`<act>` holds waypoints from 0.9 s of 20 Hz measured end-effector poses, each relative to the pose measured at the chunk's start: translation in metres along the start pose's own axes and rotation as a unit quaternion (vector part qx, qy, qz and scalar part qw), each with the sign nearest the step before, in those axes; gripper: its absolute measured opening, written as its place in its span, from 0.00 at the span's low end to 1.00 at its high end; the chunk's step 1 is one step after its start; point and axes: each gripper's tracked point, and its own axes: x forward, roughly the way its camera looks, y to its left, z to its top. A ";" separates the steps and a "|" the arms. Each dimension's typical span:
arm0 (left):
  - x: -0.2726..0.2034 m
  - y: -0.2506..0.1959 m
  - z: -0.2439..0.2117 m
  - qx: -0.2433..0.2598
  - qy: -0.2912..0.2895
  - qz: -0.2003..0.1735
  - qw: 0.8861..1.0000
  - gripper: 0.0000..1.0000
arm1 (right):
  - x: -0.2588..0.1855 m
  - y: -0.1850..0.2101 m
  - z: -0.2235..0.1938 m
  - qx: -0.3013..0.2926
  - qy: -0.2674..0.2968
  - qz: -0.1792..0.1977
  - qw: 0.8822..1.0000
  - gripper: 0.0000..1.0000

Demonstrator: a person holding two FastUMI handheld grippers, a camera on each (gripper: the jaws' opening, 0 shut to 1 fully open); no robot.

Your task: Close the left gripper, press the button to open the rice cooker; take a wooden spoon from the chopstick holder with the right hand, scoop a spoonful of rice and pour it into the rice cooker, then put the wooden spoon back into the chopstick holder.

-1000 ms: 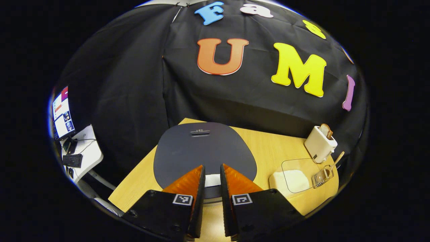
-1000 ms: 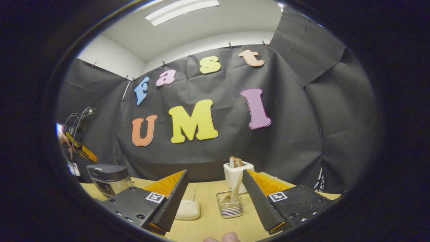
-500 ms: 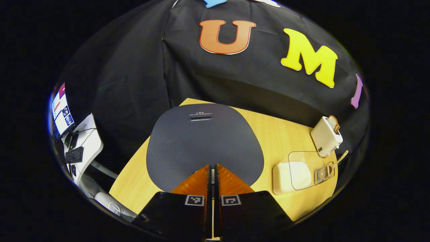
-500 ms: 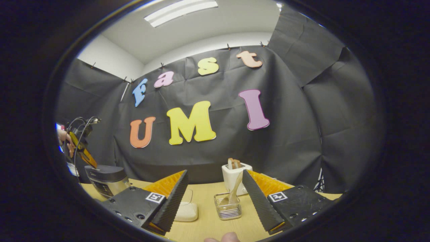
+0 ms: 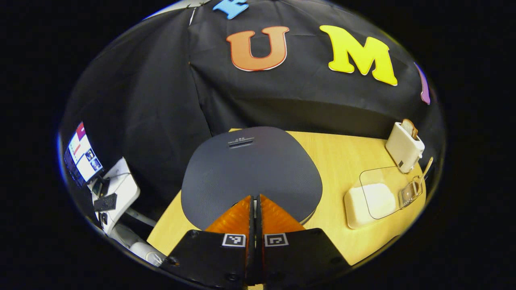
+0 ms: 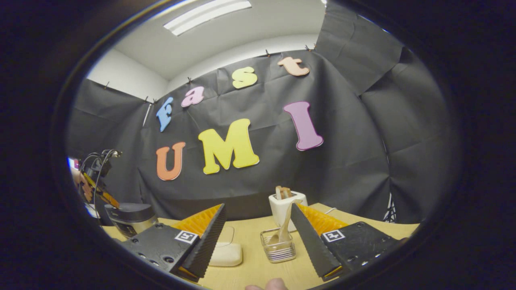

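Pressing is the step in hand: my left gripper (image 5: pixel 254 201) has its fingers together, tips over the near edge of the cooker (image 5: pixel 250 169), whose lid is down, so I judge the button not yet sprung. My right gripper (image 6: pixel 258 217) waits with its fingers apart and empty, aimed at the holder (image 6: pixel 278 249), where the spoon (image 6: pixel 284 225) leans upright. All the scooping, pouring and returning is left. The rice box (image 5: pixel 369 203) sits right of the cooker on the desk (image 5: pixel 342 157), its clear lid overhanging toward the holder. A toaster (image 6: pixel 287 203) stands just behind the holder, so the spoon should lift straight up. The desk edge runs close beyond the holder; open room lies between cooker and box.
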 end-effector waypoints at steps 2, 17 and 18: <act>-0.006 0.001 0.007 0.007 -0.006 0.013 1.000 0.03 | -0.006 -0.002 0.010 -0.006 -0.008 -0.001 1.000 0.96; -0.093 0.021 0.103 -0.037 -0.225 0.005 0.974 0.99 | -0.016 -0.016 0.034 -0.026 -0.022 -0.010 0.999 0.92; -0.092 0.019 0.100 -0.042 -0.225 -0.001 0.973 0.99 | -0.016 -0.021 0.031 -0.034 -0.016 -0.014 0.999 0.92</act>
